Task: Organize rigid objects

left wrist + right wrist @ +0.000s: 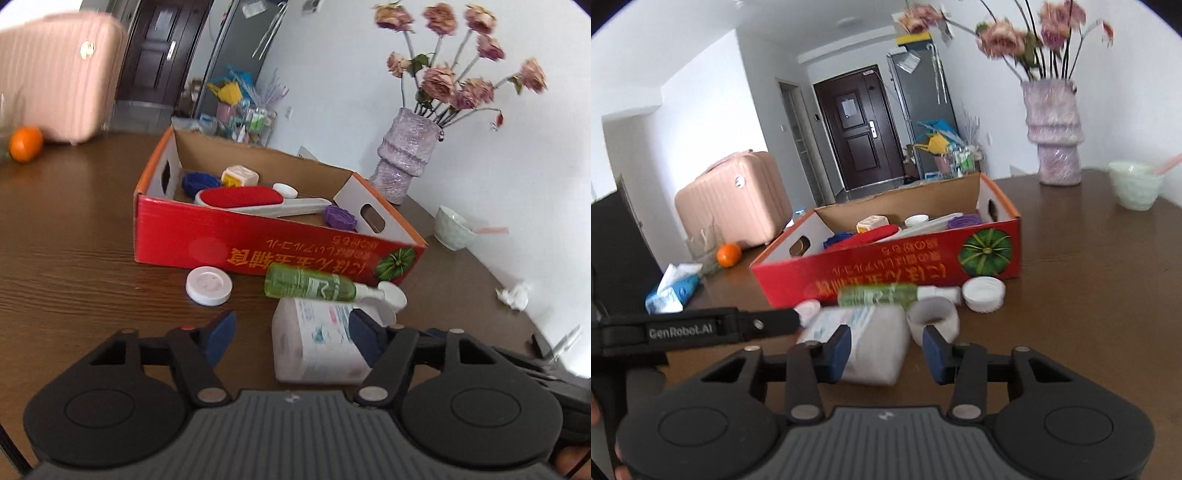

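Just ahead of the left gripper (293, 338) lies a wrapped tissue roll pack (314, 339), white plastic printed in pale blue and pink, on its side on the brown table (74, 266); the gripper's right blue pad overlaps the pack's right end, the left pad stands apart on bare wood, so the jaws are parted and clamp nothing. Beyond the pack lies a green spray bottle (310, 286) with a white nozzle, flat against the front of the red cardboard box (236, 240); a white lid (209, 285) sits ahead and left of the gripper.

The right gripper (886, 350) also has its jaws parted around empty space; the pack (864, 339) is behind its left pad, a white tape ring (932, 319) just ahead of its right pad, a white cap (983, 293) farther ahead and right.
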